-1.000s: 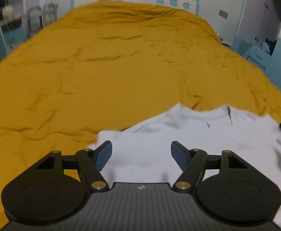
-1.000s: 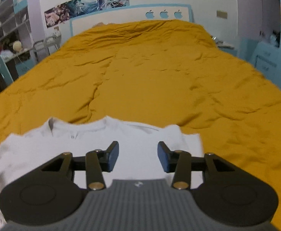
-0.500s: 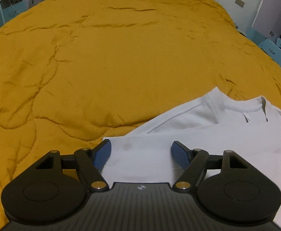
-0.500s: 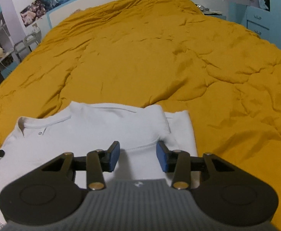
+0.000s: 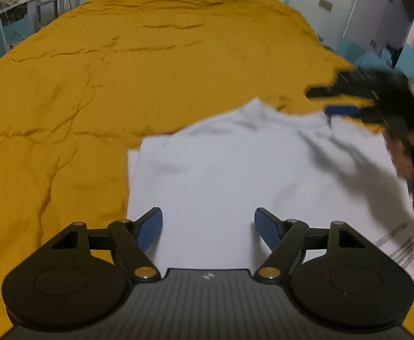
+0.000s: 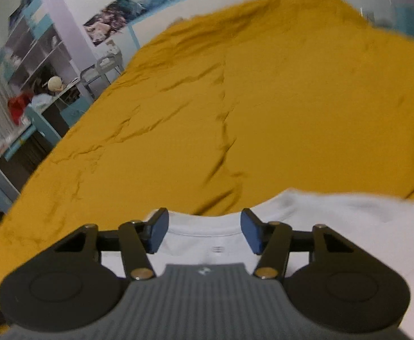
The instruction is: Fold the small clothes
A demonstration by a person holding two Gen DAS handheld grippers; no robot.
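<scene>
Item: white T-shirt [image 5: 235, 175], small, lying flat on the bed's mustard quilt [image 5: 122, 70], side edges apparently already turned in, collar at the far end from my left tool [image 5: 208, 221]. Left tool: jaws wide and opening, nothing between them, shirt's near half straight ahead and below. Right tool [image 6: 204, 231]: mid-width, jaws opening, no cloth pinched; collar [image 6: 204, 223] and neck label directly under/between the pads, not pressed. Handling, by my judgement: thin knit, light, limp, won't hold shape; will slide a little on the quilt and drag wrinkles if pulled from one pt only. Best hold: pinch thru both layers at hem or shoulder corners, both tools together, lift low. Views: left cam gives most of the shirt outline plus the right tool, blurred, over the far-right corner, w/ a bit of hand behind it; right cam gives only collar strip and label, but shows shelves and posters beyond the bed that left cam lacks.
</scene>
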